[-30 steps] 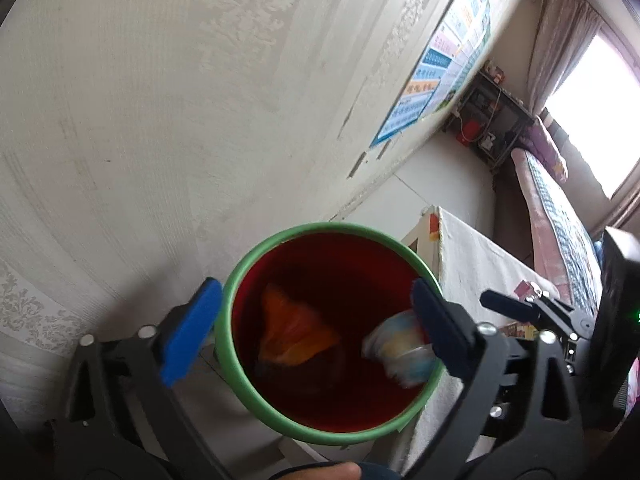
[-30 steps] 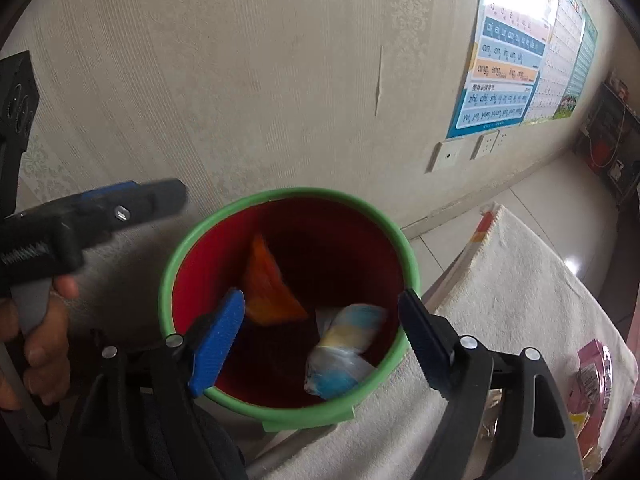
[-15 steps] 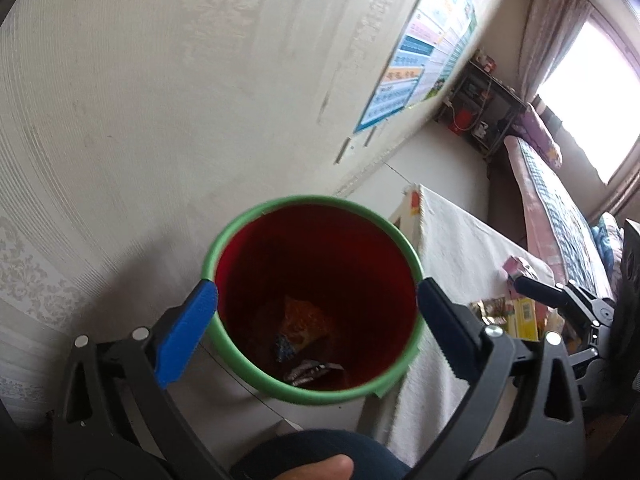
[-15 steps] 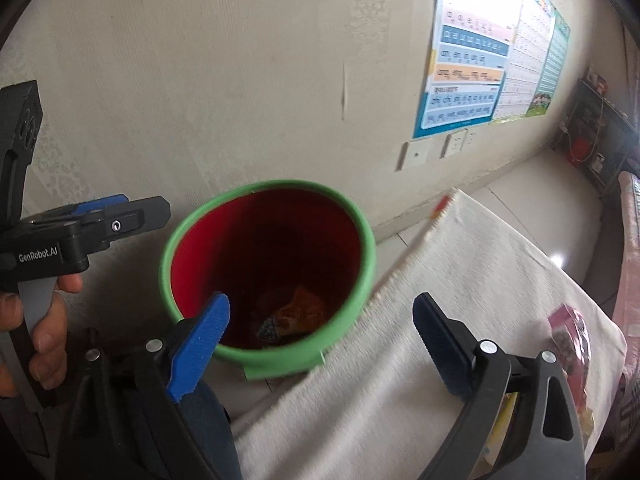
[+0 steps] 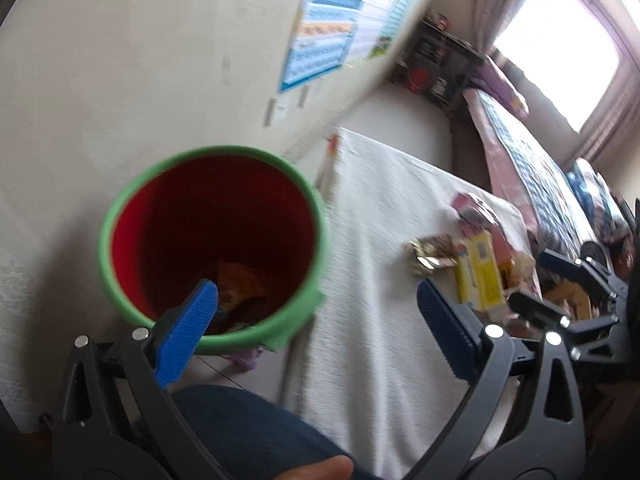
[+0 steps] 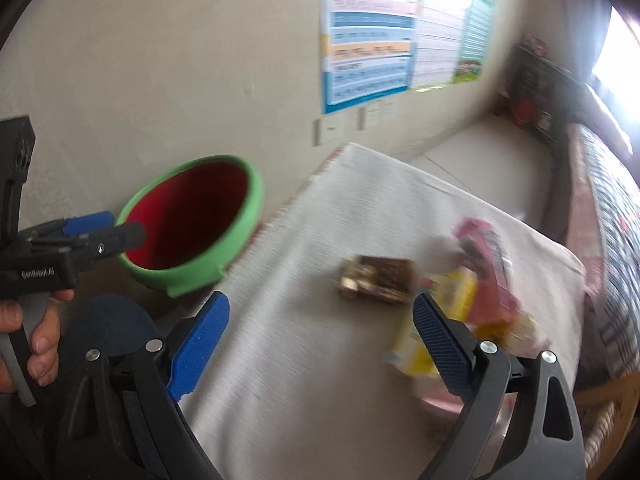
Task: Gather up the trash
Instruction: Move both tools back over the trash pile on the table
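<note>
A red bin with a green rim [image 5: 224, 151] stands on the floor by the wall, left of a table under a white cloth [image 5: 380, 220]. An orange wrapper [image 5: 240, 284] lies at its bottom. On the cloth lie a gold-brown wrapper [image 6: 376, 278], a yellow box [image 6: 456, 292] and a pink box [image 6: 486, 256]. My left gripper [image 5: 316, 304] is open and empty, with its left finger over the bin's near rim. My right gripper [image 6: 322, 310] hangs open and empty over the cloth, just short of the wrapper. The bin [image 6: 256, 196] sits at its left.
Posters [image 6: 368, 52] and sockets hang on the wall behind the bin. A bed [image 5: 532, 168] and a dark shelf [image 5: 436, 68] stand at the far right under a bright window. A knee in dark blue trousers [image 5: 248, 432] is below the left gripper.
Two wrappers dropped to the bottom of the bin. Both grippers then swung right from above the bin toward the table, and the right jaws widened.
</note>
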The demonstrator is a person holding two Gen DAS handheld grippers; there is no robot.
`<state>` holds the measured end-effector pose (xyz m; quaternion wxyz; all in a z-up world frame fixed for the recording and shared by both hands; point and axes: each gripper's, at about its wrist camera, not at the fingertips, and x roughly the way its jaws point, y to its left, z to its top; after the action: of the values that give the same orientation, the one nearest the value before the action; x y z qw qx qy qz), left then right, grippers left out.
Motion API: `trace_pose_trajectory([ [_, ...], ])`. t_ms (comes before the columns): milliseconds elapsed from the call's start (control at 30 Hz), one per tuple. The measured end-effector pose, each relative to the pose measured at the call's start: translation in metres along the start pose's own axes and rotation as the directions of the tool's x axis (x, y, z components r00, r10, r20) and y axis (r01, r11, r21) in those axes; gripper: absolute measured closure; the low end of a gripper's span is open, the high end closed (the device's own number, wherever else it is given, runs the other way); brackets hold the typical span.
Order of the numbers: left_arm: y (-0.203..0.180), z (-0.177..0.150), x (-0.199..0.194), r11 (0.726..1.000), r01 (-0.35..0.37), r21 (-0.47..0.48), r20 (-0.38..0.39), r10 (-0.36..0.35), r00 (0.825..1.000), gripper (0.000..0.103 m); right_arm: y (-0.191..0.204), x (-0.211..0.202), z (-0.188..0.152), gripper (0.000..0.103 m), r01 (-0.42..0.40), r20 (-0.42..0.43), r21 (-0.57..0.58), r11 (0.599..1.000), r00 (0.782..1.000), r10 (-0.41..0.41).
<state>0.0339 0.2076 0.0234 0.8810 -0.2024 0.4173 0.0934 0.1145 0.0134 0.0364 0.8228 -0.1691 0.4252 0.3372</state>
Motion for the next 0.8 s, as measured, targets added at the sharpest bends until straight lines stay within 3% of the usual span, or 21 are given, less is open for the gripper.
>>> trace_pose_trajectory([
  [367, -0.081, -0.012, 0.032, 0.989, 0.074, 0.129, -0.067, -0.065, 0.996, 0.006, -0.109, -0.036, -0.051, 0.013, 0.158, -0.039, 0.16, 0.974, 0.987, -0.154],
  [800, -0.132, -0.011, 0.066, 0.97, 0.077, 0.228, -0.122, -0.05, 0.991, 0.006, -0.188, -0.052, -0.095, 0.013, 0.239, -0.091, 0.287, 0.927, 0.971, -0.222],
])
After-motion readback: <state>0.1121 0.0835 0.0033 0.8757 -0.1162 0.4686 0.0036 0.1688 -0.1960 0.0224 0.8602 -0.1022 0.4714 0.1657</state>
